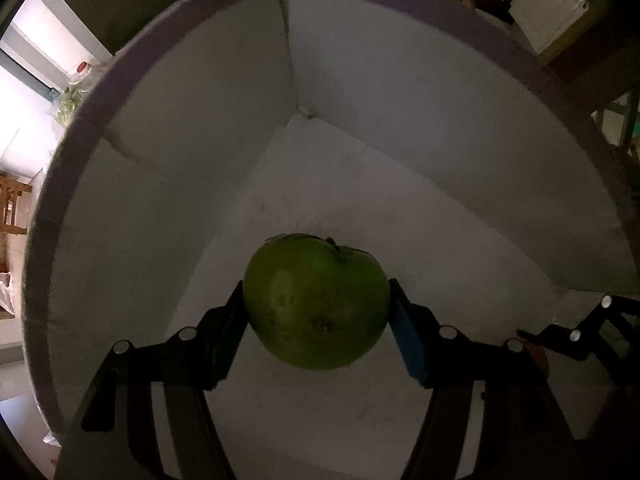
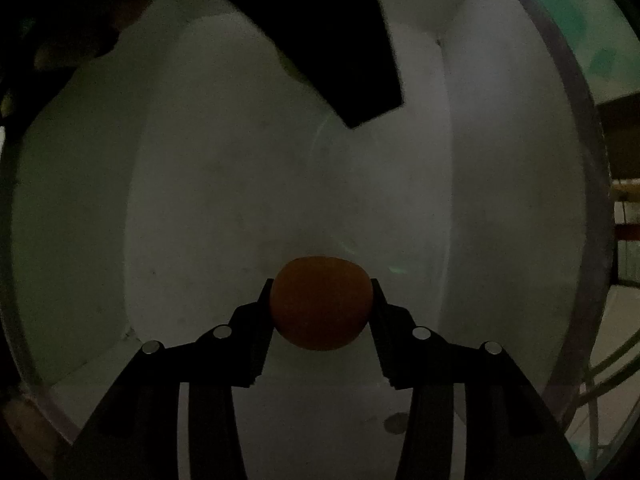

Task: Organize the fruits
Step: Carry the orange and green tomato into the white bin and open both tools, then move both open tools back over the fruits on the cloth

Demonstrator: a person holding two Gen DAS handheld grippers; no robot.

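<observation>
In the left wrist view a green apple (image 1: pixel 316 300) sits between the two black fingers of my left gripper (image 1: pixel 317 312), which is shut on it. The gripper points down into a white box (image 1: pixel 200 120) with a purple rim, and the apple hangs just above the box floor. In the right wrist view my right gripper (image 2: pixel 321 304) is shut on a small orange fruit (image 2: pixel 320 302), also low inside the white box (image 2: pixel 500 200). Part of the right gripper's black linkage (image 1: pixel 592 328) shows at the right edge of the left view.
The box's inner corner seam (image 1: pixel 298 108) lies ahead of the apple. A dark flat shape (image 2: pixel 352 48) hangs over the box in the right wrist view. Outside the rim are a teal surface (image 2: pixel 592 40), wooden furniture (image 1: pixel 12 208) and a bottle with a red cap (image 1: pixel 82 72).
</observation>
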